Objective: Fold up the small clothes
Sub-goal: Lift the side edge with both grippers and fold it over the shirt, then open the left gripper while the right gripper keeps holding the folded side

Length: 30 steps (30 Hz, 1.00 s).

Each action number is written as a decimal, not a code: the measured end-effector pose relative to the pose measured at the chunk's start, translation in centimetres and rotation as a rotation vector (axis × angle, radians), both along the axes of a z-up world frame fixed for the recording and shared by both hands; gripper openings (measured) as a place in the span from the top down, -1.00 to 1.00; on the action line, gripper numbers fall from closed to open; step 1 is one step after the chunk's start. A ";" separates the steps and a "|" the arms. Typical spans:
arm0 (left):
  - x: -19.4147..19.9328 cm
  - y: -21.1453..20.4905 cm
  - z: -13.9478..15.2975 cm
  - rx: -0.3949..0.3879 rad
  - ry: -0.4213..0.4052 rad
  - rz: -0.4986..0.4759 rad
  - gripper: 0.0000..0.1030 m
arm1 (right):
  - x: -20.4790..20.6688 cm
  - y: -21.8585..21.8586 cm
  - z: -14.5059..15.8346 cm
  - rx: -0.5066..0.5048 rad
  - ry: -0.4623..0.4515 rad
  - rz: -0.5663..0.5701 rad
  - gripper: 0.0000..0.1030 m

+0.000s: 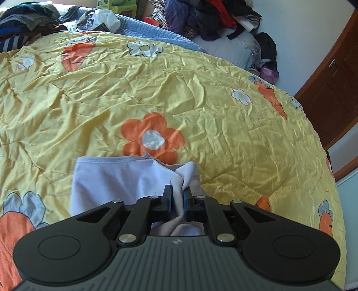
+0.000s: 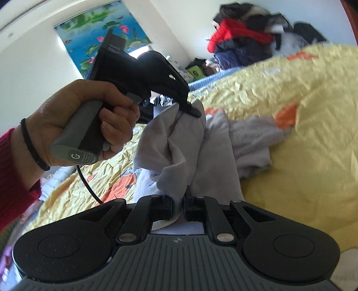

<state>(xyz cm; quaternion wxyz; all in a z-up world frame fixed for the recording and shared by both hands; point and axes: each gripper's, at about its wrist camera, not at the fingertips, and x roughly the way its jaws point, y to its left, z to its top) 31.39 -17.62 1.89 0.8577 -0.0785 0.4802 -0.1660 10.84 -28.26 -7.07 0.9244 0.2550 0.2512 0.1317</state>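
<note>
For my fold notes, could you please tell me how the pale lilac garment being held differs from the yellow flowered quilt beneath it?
The pale lilac garment is plain; the yellow flowered quilt carries orange and white flowers. The garment is small and bunched, pinched by the left hand-held gripper and the right hand-held gripper; the quilt lies spread wide across the bed. The garment looks soft and matte, the quilt shiny. Both are creased.

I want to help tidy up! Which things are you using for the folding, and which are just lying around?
Used for the folding:
- pale lilac garment
- left gripper, pinching it
- right gripper, pinching it too
- yellow flowered quilt, the folding surface

Just lying around:
- clothes pile
- dark folded clothes
- white plastic bag
- green stool
- door
</note>
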 end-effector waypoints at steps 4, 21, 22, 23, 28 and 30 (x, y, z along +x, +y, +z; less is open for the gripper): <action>-0.1 -0.9 0.0 -0.007 0.007 -0.014 0.44 | 0.4 -0.6 -0.7 0.040 0.029 -0.010 0.57; -2.4 0.6 2.4 0.059 -0.168 0.004 -0.27 | 1.3 -3.0 -2.9 0.213 0.081 -0.009 0.57; -2.7 0.9 2.5 0.064 -0.177 0.000 -0.33 | 1.4 -3.1 -3.0 0.219 0.081 -0.007 0.57; -3.0 1.2 2.5 0.069 -0.185 -0.002 -0.34 | 1.5 -3.2 -3.1 0.228 0.082 -0.008 0.58; -4.6 2.6 2.7 0.078 -0.211 -0.006 -0.34 | 2.0 -3.8 -3.8 0.279 0.097 -0.016 0.67; -5.5 3.1 2.5 0.078 -0.216 -0.015 -0.34 | 2.2 -3.9 -3.9 0.286 0.098 -0.015 0.69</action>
